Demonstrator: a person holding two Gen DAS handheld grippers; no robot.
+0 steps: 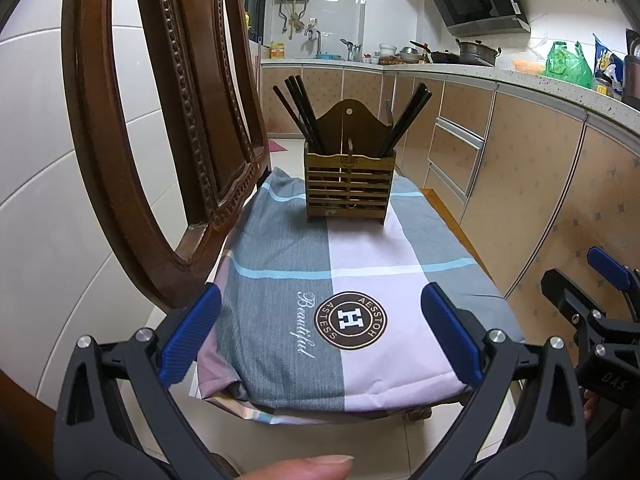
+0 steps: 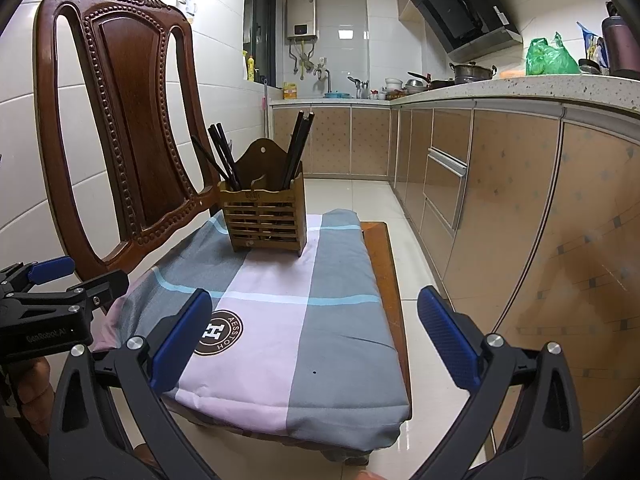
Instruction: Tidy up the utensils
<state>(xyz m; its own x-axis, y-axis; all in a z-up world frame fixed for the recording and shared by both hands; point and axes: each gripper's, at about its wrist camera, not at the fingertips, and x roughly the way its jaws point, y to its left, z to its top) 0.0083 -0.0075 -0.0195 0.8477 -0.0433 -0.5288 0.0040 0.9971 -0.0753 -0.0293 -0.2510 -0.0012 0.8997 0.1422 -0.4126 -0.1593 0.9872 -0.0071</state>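
Observation:
A slatted wooden utensil holder (image 1: 349,184) (image 2: 265,218) stands upright at the far end of a cloth-covered chair seat (image 1: 280,264) (image 2: 280,320). Black chopsticks (image 1: 300,114) (image 2: 222,156) lean out of its left compartment, and more black chopsticks (image 1: 406,120) (image 2: 296,148) lean out of its right one. My left gripper (image 1: 320,332) is open at the seat's near edge with nothing between its fingers. My right gripper (image 2: 314,340) is open too, over the near right part of the seat, also empty. Each gripper shows at the edge of the other's view.
The carved wooden chair back (image 1: 160,120) (image 2: 120,120) rises on the left. Kitchen cabinets (image 1: 520,180) (image 2: 500,200) and a cluttered counter (image 1: 440,66) (image 2: 480,88) run along the right. Tiled floor (image 2: 360,200) lies between chair and cabinets. A thumb (image 1: 304,468) shows at the bottom.

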